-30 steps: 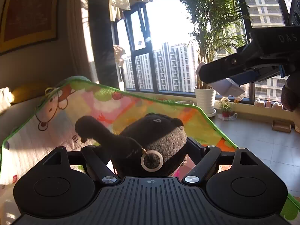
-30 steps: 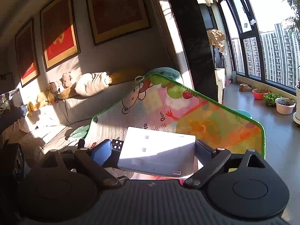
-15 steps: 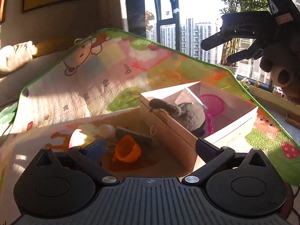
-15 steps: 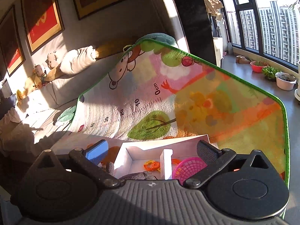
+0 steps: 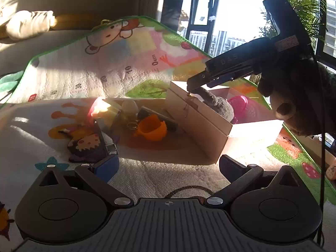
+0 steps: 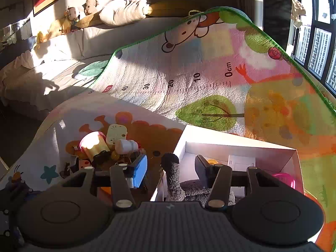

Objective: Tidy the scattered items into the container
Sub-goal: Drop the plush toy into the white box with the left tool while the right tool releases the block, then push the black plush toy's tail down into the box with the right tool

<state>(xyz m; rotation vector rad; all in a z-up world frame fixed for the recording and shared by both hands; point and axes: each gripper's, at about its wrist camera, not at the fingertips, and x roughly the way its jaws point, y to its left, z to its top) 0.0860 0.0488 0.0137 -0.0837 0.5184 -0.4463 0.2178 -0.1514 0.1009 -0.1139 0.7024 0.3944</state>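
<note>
A white cardboard box (image 5: 201,126) (image 6: 241,145) sits on the play mat. Inside lie a dark plush toy (image 5: 220,107) (image 6: 174,174), a pink sieve (image 5: 238,101) (image 6: 283,178) and a white card (image 6: 241,162). My left gripper (image 5: 168,166) is open and empty, low over the mat in front of the box's near corner. My right gripper (image 6: 171,170) (image 5: 201,82) hovers at the box's left rim. Its jaws are closing, with the plush's raised limb between them and a gap on each side. An orange cup (image 5: 152,128) lies left of the box.
Loose items are heaped left of the box: a pink-topped toy (image 5: 98,107) (image 6: 92,142), a white square toy (image 6: 116,133), a white bottle (image 6: 127,146) and a patterned purple pouch (image 5: 88,145). The mat rises steeply behind, against a sofa (image 6: 63,63). A dark fuzzy glove (image 5: 298,105) holds the right gripper.
The left gripper let go of the plush and the right let go of the white card; both now lie in the box. Both grippers sank, and the right jaws narrowed.
</note>
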